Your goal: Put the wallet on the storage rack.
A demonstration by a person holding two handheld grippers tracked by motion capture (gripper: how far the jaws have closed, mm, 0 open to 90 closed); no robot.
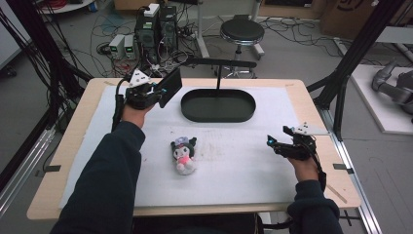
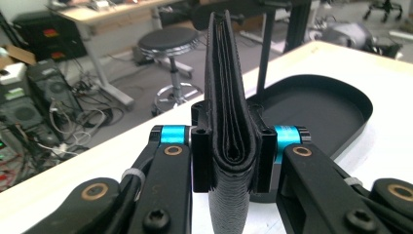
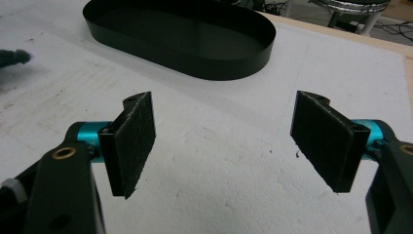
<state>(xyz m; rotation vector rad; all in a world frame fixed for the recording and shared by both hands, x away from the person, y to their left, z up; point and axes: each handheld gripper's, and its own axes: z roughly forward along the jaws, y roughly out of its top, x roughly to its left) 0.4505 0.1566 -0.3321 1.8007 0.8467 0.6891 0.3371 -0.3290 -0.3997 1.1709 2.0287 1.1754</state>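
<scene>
My left gripper [image 1: 158, 92] is raised over the table's far left and is shut on a folded black wallet [image 1: 170, 87]. In the left gripper view the wallet [image 2: 229, 122] stands on edge between the pads [image 2: 202, 146], fold toward the camera. Just right of it lies an oval black tray [image 1: 218, 105], which also shows in the left gripper view as the tray [image 2: 316, 112] behind the wallet. A small plush toy [image 1: 184, 154] with black ears lies in the middle of the white mat. My right gripper [image 1: 275, 142] rests low at the right, open, with bare mat between its pads [image 3: 134, 141].
A thin black post with a crossbar [image 1: 219, 63] rises from the tray's far side. The white mat [image 1: 234, 170] covers most of the wooden table. A round stool [image 1: 242, 32], computers and cables stand on the floor beyond the far edge.
</scene>
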